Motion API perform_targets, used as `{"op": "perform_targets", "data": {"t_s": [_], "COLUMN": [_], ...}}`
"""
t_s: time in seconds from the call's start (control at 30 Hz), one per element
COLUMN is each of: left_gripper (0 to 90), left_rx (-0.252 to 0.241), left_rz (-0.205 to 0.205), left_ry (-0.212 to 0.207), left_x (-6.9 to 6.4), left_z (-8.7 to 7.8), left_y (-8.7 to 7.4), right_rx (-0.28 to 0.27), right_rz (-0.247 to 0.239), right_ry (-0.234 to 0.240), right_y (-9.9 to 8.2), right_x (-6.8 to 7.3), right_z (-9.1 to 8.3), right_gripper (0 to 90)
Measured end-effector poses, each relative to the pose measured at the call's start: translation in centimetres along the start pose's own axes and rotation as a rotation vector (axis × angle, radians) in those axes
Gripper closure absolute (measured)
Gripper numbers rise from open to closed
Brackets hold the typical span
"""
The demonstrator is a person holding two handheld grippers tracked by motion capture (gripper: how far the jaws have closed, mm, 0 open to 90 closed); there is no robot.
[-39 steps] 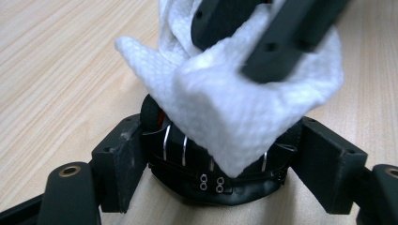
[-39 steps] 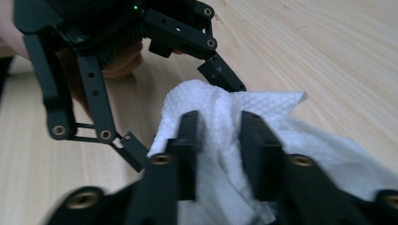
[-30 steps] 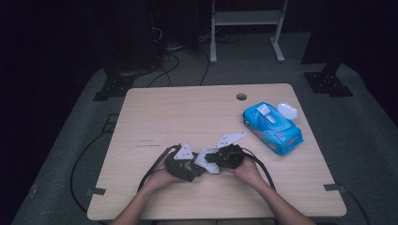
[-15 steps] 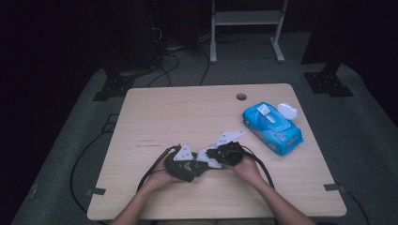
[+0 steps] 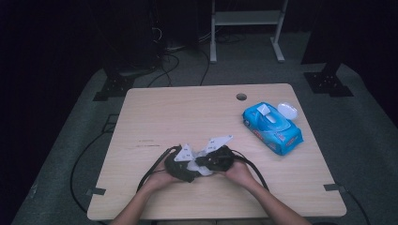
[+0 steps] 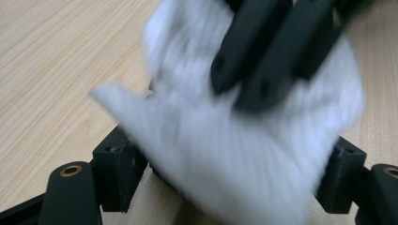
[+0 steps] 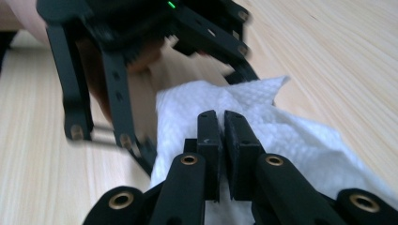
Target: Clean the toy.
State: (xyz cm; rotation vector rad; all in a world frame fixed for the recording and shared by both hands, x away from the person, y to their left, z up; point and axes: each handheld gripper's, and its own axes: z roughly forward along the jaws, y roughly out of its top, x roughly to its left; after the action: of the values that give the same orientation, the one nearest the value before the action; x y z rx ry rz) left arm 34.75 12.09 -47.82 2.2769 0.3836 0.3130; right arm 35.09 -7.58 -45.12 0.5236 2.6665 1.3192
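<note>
A white tissue (image 7: 281,136) lies at the near middle of the table (image 5: 187,112), well apart from the blue wipes pack (image 5: 272,127), between both grippers. The right gripper (image 7: 224,126) has its jaws pressed together, pinching the tissue; the left gripper (image 6: 234,178) stands spread around it. Likely light, soft, easily torn: best taken at an edge. The pack's print is too small to read

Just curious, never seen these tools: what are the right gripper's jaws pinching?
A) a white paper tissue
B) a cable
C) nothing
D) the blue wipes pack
A: in the right gripper view, the right gripper has its jaws closed on the white tissue.
</note>
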Motion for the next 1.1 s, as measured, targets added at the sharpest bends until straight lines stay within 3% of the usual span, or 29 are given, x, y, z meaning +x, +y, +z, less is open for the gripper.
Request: {"op": "perform_targets", "data": {"t_s": [0.13,0.2,0.27,0.4,0.5,0.63,0.7,0.77,0.8,0.87,0.9,0.93,1.0,1.1], "left_gripper": [23.9,24.0,23.9,24.0,24.0,24.0,24.0,24.0,24.0,24.0,24.0,24.0,24.0,24.0], "left_rx": [0.007,0.007,0.007,0.011,0.008,0.001,0.001,0.002,0.002,-0.001,-0.001,-0.007,-0.006,-0.009], "left_rz": [0.01,0.017,0.03,0.018,0.011,0.006,0.009,0.019,0.021,0.027,0.027,0.029,0.03,0.027], "left_ry": [0.01,0.013,0.017,0.014,0.012,0.007,0.009,0.013,0.013,0.014,0.014,0.016,0.017,0.014], "left_x": [-0.1,-0.2,-0.2,-0.2,-0.2,-0.1,-0.2,-0.2,-0.2,-0.1,-0.1,-0.2,-0.2,-0.2], "left_z": [0.0,0.0,0.1,0.2,0.2,0.1,0.1,0.1,0.1,0.0,0.0,-0.1,-0.1,-0.1], "left_y": [-0.1,0.1,0.2,0.1,0.1,0.0,0.0,0.0,0.0,0.1,0.1,0.1,0.1,0.2], "right_rx": [0.014,0.01,-0.003,-0.01,-0.018,-0.01,0.0,0.015,0.015,0.017,0.017,0.024,0.022,0.032], "right_rz": [0.015,0.056,0.085,0.078,0.042,0.007,0.006,0.031,0.031,0.091,0.091,0.11,0.166,0.175], "right_ry": [-0.068,-0.12,-0.124,-0.113,-0.041,-0.021,-0.035,-0.11,-0.11,-0.192,-0.192,-0.22,-0.231,-0.237], "right_y": [-1.7,-3.3,-4.0,-3.8,-2.2,-1.3,-1.4,-2.6,-2.6,-4.4,-4.4,-5.0,-6.2,-6.5], "right_x": [-1.1,-2.1,-2.2,-1.6,0.1,1.1,0.8,-0.9,-0.9,-2.9,-2.9,-3.4,-4.3,-4.5], "right_z": [-2.5,-4.5,-5.1,-4.7,-2.4,-1.4,-1.8,-3.5,-3.5,-5.9,-5.9,-6.6,-7.6,-7.5], "right_gripper": [84.7,84.7,84.7,84.8,84.7,84.7,84.7,84.7,84.7,84.7,84.7,84.8,84.7,84.7]}}
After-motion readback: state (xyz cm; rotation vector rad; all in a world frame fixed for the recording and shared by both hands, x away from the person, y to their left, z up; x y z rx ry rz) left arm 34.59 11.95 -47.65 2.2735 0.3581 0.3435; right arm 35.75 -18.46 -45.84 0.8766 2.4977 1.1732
